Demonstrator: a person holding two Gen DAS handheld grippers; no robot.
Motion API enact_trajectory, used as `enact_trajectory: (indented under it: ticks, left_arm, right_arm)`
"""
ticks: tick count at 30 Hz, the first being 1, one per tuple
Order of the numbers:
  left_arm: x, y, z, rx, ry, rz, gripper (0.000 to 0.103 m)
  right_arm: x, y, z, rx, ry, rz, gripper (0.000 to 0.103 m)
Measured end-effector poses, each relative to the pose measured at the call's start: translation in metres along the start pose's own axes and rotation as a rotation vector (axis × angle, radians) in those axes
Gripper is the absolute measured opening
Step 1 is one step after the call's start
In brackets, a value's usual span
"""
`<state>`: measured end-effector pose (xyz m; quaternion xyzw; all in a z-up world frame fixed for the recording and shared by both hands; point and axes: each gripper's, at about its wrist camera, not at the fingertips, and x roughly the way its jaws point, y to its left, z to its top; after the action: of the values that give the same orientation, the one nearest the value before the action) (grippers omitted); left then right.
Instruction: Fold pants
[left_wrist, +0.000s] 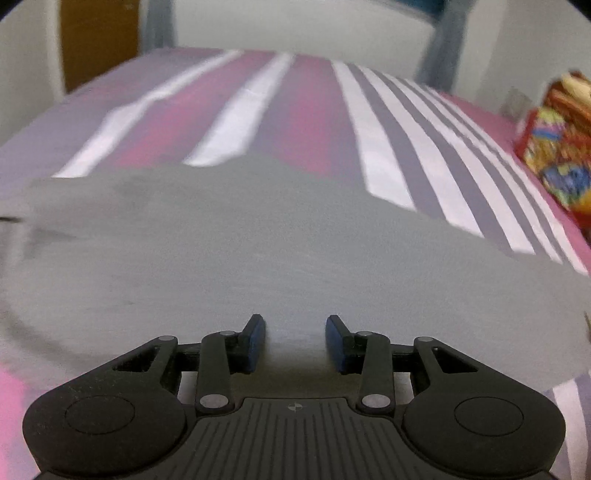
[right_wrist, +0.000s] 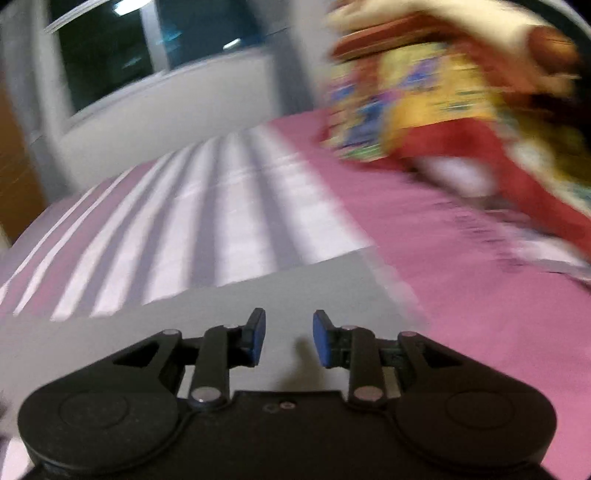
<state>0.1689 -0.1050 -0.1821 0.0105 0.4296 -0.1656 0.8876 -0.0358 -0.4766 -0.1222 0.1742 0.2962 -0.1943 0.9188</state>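
Observation:
Grey pants (left_wrist: 280, 243) lie flat on a bed with a pink, purple and white striped sheet (left_wrist: 303, 107). In the left wrist view they fill the middle and lower part. My left gripper (left_wrist: 295, 341) is open and empty, just above the grey fabric. In the right wrist view a part of the pants (right_wrist: 229, 306) lies under my right gripper (right_wrist: 289, 338), with their edge just to the right. My right gripper is open and empty. Both views are blurred.
A colourful red and yellow patterned cloth pile (right_wrist: 443, 107) sits at the right side of the bed, also in the left wrist view (left_wrist: 557, 147). A wall and window (right_wrist: 155, 48) stand behind the bed. A brown door (left_wrist: 98, 40) is at the far left.

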Motion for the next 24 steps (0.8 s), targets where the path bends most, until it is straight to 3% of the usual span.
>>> enact_trajectory:
  ticks: [4,11,17,20,23,24]
  left_arm:
    - [0.023,-0.015,0.013,0.036,-0.017,0.037,0.038]
    - [0.063,-0.016,0.048,0.001,-0.024,0.053,0.039]
    - [0.043,-0.026,0.033,0.006,-0.036,0.062,0.040]
    - [0.024,-0.032,0.014,0.027,-0.049,0.039,0.041]
    - [0.015,-0.043,-0.010,0.078,-0.054,0.038,0.062]
    - [0.013,-0.044,-0.015,0.089,-0.056,0.047,0.062]
  right_arm:
    - [0.050,0.035,-0.006,-0.092,0.096,0.028,0.027]
    - [0.102,0.035,0.014,-0.064,0.112,0.005,0.026]
    - [0.062,0.045,0.004,-0.064,0.076,0.039,0.029]
    - [0.039,0.059,-0.011,-0.138,0.058,0.071,0.029]
    - [0.034,0.066,-0.034,-0.207,0.088,0.052,0.033]
    - [0.038,0.064,-0.038,-0.213,0.100,0.033,0.033]
